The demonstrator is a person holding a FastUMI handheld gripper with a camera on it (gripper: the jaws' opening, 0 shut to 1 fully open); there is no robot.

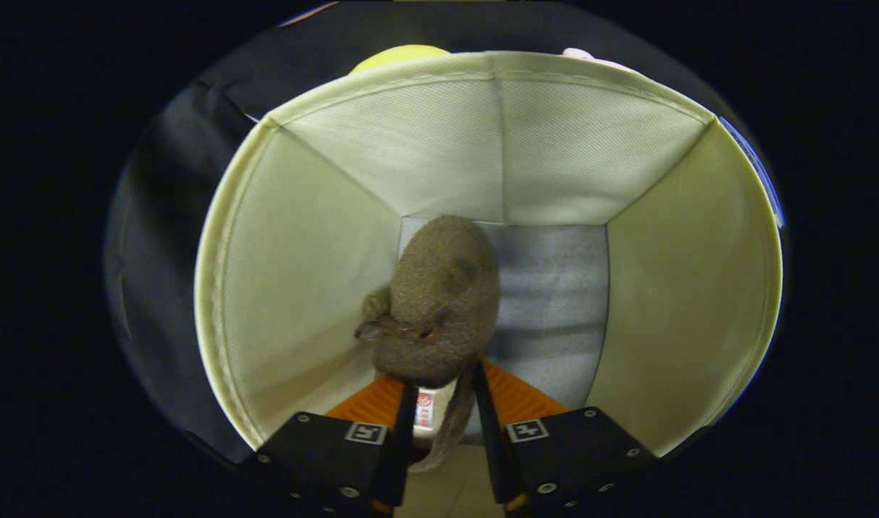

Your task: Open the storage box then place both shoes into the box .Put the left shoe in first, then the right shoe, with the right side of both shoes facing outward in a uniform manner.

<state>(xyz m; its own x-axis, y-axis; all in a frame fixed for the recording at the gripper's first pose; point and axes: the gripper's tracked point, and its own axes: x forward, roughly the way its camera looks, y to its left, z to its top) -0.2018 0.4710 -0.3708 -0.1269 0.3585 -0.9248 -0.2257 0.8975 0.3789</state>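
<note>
Fuzzy brown shoe at frame centre, inside the cream fabric storage box; tool fingers nearly closed, pinching its heel. Heel tag unreadable.

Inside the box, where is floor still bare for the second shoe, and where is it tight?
Bare grey floor lies between the brown shoe and the box's right wall. It is tight along the left wall, where the shoe sits, held at its heel by the gripper.
</note>
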